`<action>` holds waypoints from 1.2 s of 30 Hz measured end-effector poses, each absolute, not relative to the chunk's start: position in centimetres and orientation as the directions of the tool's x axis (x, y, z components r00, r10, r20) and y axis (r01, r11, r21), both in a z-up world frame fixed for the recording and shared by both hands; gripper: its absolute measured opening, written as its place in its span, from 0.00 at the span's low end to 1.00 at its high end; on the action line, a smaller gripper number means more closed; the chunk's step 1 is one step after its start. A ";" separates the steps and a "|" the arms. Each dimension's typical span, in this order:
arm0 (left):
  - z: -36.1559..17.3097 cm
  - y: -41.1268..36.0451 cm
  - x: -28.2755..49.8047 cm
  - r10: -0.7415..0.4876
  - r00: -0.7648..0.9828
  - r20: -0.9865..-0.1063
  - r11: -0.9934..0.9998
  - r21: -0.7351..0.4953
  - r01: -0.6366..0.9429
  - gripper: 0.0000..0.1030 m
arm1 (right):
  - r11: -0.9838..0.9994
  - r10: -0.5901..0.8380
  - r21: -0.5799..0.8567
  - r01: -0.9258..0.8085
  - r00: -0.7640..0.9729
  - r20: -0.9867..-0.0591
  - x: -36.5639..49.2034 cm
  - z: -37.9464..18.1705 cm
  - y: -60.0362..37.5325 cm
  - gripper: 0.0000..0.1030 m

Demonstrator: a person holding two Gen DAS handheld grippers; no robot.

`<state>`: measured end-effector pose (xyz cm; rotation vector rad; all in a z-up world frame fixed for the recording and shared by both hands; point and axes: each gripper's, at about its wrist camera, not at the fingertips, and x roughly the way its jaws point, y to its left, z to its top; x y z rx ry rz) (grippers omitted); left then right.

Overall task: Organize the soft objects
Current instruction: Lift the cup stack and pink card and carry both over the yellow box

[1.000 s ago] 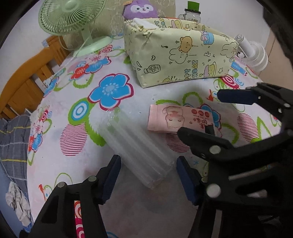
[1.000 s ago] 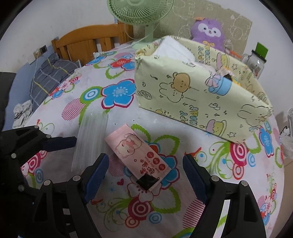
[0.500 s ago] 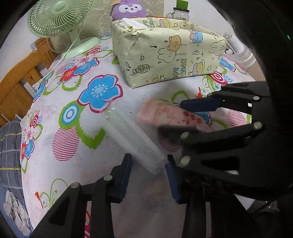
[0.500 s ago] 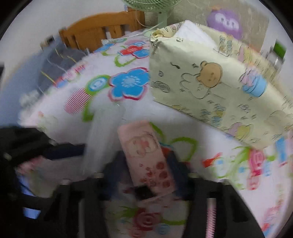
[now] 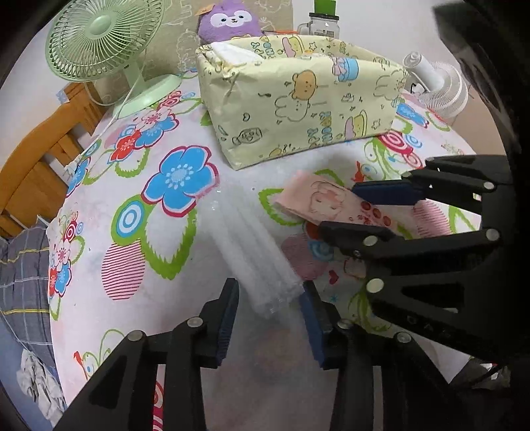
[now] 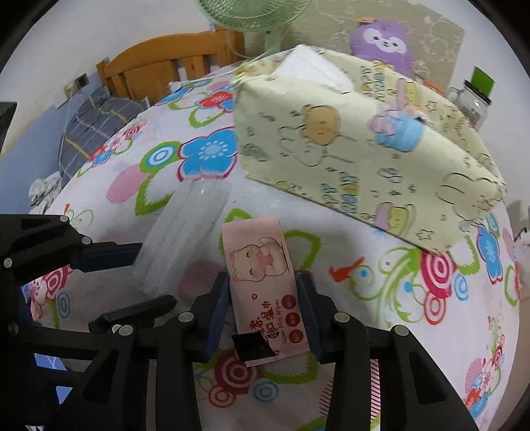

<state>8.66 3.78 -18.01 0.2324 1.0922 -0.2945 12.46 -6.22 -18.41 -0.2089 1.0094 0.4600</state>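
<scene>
A clear plastic pack (image 5: pixel 245 242) lies on the flowered tablecloth (image 5: pixel 132 265). Its near end sits between the pads of my left gripper (image 5: pixel 269 285), whose jaws are opening, with a thin gap at the left pad. Beside it is a pink pack of wet wipes (image 6: pixel 258 262) with a cat picture. My right gripper (image 6: pixel 262 278) is closing on it, and both pads touch its long sides. The left wrist view shows the right gripper (image 5: pixel 354 212) over the pink pack (image 5: pixel 318 199). The right wrist view shows the left gripper (image 6: pixel 139 278) at the clear pack (image 6: pixel 185 232).
A yellow cartoon-print box (image 5: pixel 298 106) with white soft items inside stands behind the packs. A purple plush (image 5: pixel 228 20) and a glass jar (image 5: pixel 321 26) stand behind it. A green fan (image 5: pixel 99 36) is at the back left, a white fan (image 5: pixel 444 89) at the right. A wooden bed frame (image 5: pixel 33 159) borders the table's left.
Both grippers have narrowed from wide open. The right now clasps the pink pack. The left pinched the clear pack's end, then widened a little.
</scene>
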 end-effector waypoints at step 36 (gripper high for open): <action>-17.7 4.0 11.9 -0.184 0.437 -0.881 0.966 -0.080 0.245 0.16 | 0.926 0.251 0.059 -0.374 0.490 -0.835 14.4 -17.0 -8.4 0.43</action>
